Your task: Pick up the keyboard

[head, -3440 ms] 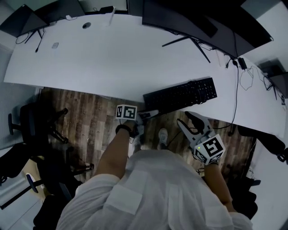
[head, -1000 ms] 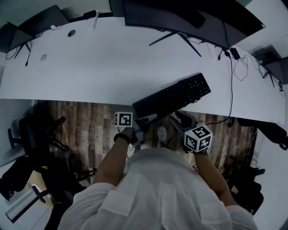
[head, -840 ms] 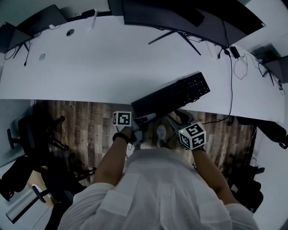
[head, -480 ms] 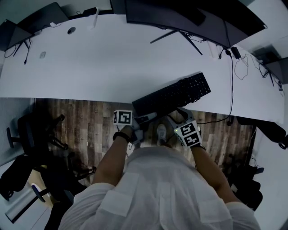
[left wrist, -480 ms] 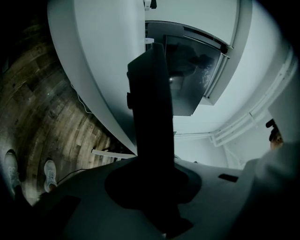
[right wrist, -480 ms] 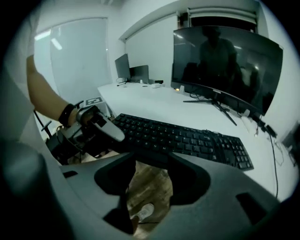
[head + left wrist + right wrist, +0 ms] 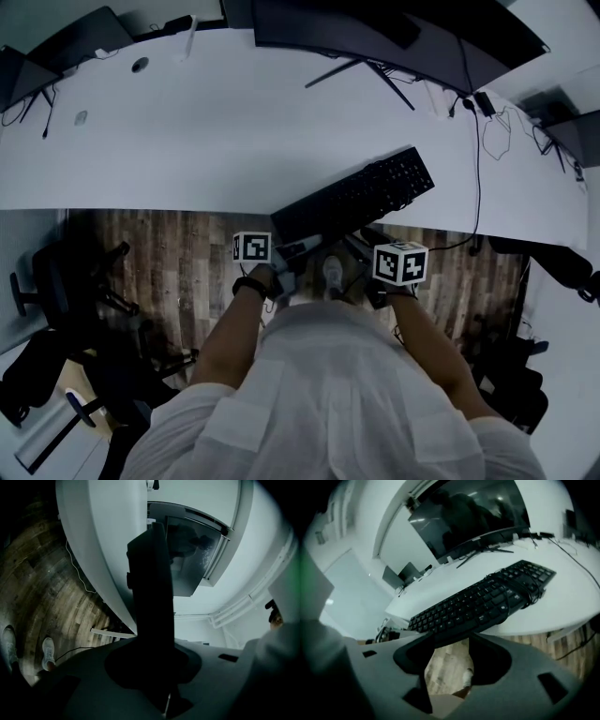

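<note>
The black keyboard (image 7: 366,195) lies askew on the white desk (image 7: 187,141), its left end overhanging the near edge. My left gripper (image 7: 298,251) is clamped on that end. My right gripper (image 7: 359,246), jaws just opened wide, grips nothing beside the keyboard's near edge.

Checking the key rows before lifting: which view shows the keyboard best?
The right gripper view: the keyboard lies large across the frame, key rows clear, its near edge overhanging the desk. The head view shows the keyboard small and slanted; the left gripper view shows only a dark edge-on silhouette.
</note>
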`<state>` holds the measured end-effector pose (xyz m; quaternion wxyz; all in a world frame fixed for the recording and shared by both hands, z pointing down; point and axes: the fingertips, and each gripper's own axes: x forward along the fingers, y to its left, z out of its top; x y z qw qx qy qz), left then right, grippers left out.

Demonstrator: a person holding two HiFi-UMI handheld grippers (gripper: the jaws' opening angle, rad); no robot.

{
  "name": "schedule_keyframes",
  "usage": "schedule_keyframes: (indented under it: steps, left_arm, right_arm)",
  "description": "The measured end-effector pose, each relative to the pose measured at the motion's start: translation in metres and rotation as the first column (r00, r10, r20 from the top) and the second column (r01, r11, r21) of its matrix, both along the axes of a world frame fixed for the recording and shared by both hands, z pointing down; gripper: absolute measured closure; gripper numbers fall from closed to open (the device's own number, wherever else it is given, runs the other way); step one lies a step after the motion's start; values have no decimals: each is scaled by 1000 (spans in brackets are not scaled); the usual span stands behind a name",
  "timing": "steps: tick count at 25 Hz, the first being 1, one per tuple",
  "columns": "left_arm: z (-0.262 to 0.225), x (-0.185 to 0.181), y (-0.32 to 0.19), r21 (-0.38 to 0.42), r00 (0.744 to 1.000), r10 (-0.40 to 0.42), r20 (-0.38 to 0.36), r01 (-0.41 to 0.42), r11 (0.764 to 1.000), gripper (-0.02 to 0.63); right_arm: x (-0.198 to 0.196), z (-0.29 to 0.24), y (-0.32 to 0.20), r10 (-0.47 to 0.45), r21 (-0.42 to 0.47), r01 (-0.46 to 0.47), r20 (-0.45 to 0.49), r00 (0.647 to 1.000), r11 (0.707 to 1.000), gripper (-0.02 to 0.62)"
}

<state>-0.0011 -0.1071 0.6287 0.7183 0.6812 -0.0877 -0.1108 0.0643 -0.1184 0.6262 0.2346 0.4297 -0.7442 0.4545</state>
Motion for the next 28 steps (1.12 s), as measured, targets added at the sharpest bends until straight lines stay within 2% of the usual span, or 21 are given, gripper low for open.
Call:
schedule_keyframes:
  steps: [2,4,8,10,12,16,18,21,23,24,26,28]
  left_arm:
    - [9,-2,0,34,999,1,32,-2,999,535]
    - [12,-2,1,47,999,4,47,-6,999,535]
    - [10,-1,1,30,999,-4,37,3,1000,535]
    - [10,-1,2,29,999,-5,31,4,1000,535]
    - [9,1,3,30,1000,-9,20,8,1000,535]
    - [2,5,8,-30,1000,-19,3,19,999,535]
    - [3,7,9,-8,1000,-17,-8,17,1000,535]
    - [-5,12,14,-30,999,-11,-43,10,999,535]
    - [-10,16,19,-41,999,1,-48,-3,999,534]
    - [-11,18,22,-41,999,9,-50,-11,999,534]
    - [-11,21,25,-29,998,24,-57,-25,999,534]
    - [-11,21,27,-19,997,37,-61,-38,999,534]
  right_arm:
    - [0,3,-2,108,-77,-101,97,989,992,365]
    - [2,2,-4,205,-141,-182,170,964,973,368]
    - [7,4,-4,341,-227,-289,237,910,930,352]
    - [5,9,-1,405,-274,-333,276,872,902,346]
    - [2,16,0,475,-329,-372,328,817,868,334]
    - [-7,24,-3,577,-421,-407,457,677,811,309]
    - [-13,21,-6,615,-459,-415,504,606,786,307]
    - [-16,19,-16,648,-481,-434,557,519,762,310]
    - [-14,16,-25,654,-477,-449,589,474,755,344]
    - [-14,16,-28,655,-475,-453,595,467,754,380]
    - [-15,17,-30,649,-462,-457,576,497,760,480]
    - [-15,18,-29,638,-447,-456,567,520,769,513]
